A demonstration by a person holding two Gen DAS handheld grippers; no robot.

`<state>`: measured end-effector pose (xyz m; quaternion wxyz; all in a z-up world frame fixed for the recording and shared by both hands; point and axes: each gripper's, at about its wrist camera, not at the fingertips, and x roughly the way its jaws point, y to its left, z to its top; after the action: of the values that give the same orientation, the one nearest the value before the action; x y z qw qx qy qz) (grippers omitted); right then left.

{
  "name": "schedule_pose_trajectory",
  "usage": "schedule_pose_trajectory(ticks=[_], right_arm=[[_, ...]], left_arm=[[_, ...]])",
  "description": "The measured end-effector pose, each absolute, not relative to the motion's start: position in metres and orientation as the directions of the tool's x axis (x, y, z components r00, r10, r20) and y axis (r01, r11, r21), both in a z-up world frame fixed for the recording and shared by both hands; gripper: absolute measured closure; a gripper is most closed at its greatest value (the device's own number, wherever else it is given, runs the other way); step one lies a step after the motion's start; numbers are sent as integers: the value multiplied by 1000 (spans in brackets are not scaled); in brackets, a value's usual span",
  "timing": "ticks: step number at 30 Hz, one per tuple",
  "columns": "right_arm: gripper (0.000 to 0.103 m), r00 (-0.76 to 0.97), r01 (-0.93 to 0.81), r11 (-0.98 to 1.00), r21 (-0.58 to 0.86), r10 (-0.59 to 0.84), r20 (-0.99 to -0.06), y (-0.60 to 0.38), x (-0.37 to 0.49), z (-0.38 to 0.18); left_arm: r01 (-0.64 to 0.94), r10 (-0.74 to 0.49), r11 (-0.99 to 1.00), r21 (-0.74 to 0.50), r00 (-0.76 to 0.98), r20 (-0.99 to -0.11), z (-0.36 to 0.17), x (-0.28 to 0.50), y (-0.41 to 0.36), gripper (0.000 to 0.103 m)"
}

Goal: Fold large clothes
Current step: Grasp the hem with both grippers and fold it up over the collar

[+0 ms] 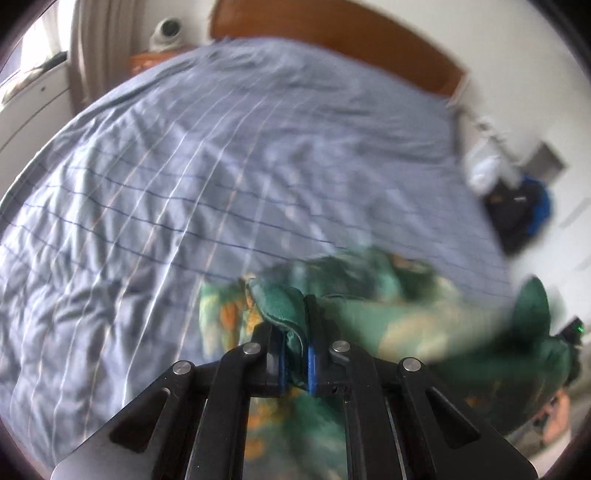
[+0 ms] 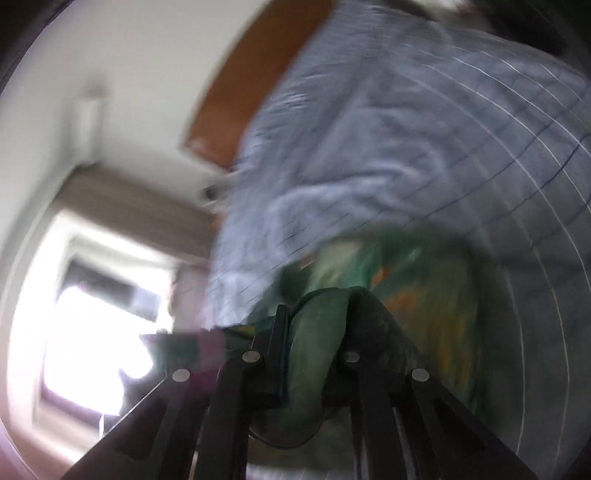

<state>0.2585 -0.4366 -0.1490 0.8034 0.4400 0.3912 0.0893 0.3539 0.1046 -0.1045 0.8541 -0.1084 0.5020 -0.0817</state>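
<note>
A green garment (image 1: 373, 306) with orange and pale print hangs bunched over the near edge of the bed. My left gripper (image 1: 293, 332) is shut on a folded green hem of it. In the right wrist view my right gripper (image 2: 314, 325) is shut on a thick roll of the same green garment (image 2: 321, 332), and the printed cloth trails blurred behind it over the bed. The right gripper also shows at the far right of the left wrist view (image 1: 570, 332), with green cloth stretched between the two grippers.
The bed has a wrinkled pale blue checked cover (image 1: 221, 166) and an orange-brown headboard (image 1: 332, 33). A nightstand with a white object (image 1: 166, 37) stands at the far left. A dark bag (image 1: 517, 206) lies on the floor to the right. A bright window (image 2: 103, 314) is to the left.
</note>
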Motion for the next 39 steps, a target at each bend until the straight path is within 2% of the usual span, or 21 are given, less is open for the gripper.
schedule_pose_trajectory(ticks=[1,3,4,6,8,10,11,12,14,16,18,21,23,25,28,30,32,35,39], right_arm=[[90,670,268,585,766,458,-584,-445,278,-172],[79,632,374,565,736,426,-648,-446,305,-210],[74,609,435,529,729,423,-671,-446,313,-234],[56,631,431,458,777,462,-623,-447,317,-257],[47,653,389,444,807,486,-581,-451,319,-256],[26,667,352,432,831,507,-546,-458,318,-245],[9,690,337,413,846,504,-521,-466,315,-237],[0,721,324,395,860,485,-495,-474,310,-227],[0,788,325,393,860,391,-476,-498,300,-200],[0,823,326,442,835,301,-481,-512,288,-167],[0,823,308,527,792,270,-500,-510,284,-138],[0,783,203,693,692,309,-540,-468,278,-101],[0,725,91,809,581,347,-596,-417,271,-91],[0,679,-9,877,480,358,-641,-369,248,-99],[0,597,-130,937,324,335,-729,-302,222,-144],[0,538,-109,958,266,282,-795,-286,221,-190],[0,481,-72,976,206,215,-850,-281,225,-235],[0,514,-90,988,124,153,-844,-269,214,-228],[0,581,-103,973,205,226,-782,-270,187,-185]], left_arm=[[12,-224,969,-247,464,-857,-122,360,103,88],[-16,-178,980,-201,400,-899,-157,376,95,79],[-12,-173,981,-193,388,-905,-165,377,94,78],[21,-174,983,-181,403,-898,-172,371,93,76],[45,-211,976,-212,424,-880,-166,363,97,72],[47,-258,963,-264,436,-862,-158,360,105,67],[39,-273,958,-285,440,-856,-153,362,109,57],[21,-262,958,-284,458,-849,-143,361,115,30],[-18,-198,970,-241,508,-838,-127,365,121,1],[-40,-153,976,-216,582,-799,-106,362,130,1],[-53,-131,978,-204,604,-786,-91,357,135,1],[-3,-141,983,-183,622,-770,-86,337,120,1],[80,-147,989,-125,628,-764,-91,312,94,1],[186,-124,983,-3,641,-757,-111,275,57,1],[247,-46,958,148,639,-768,-153,246,23,0],[251,28,944,213,585,-811,-195,248,12,0],[237,61,940,247,594,-802,-204,249,11,0],[196,73,949,248,627,-775,-179,241,17,1],[165,47,963,213,676,-736,-154,224,30,0]])
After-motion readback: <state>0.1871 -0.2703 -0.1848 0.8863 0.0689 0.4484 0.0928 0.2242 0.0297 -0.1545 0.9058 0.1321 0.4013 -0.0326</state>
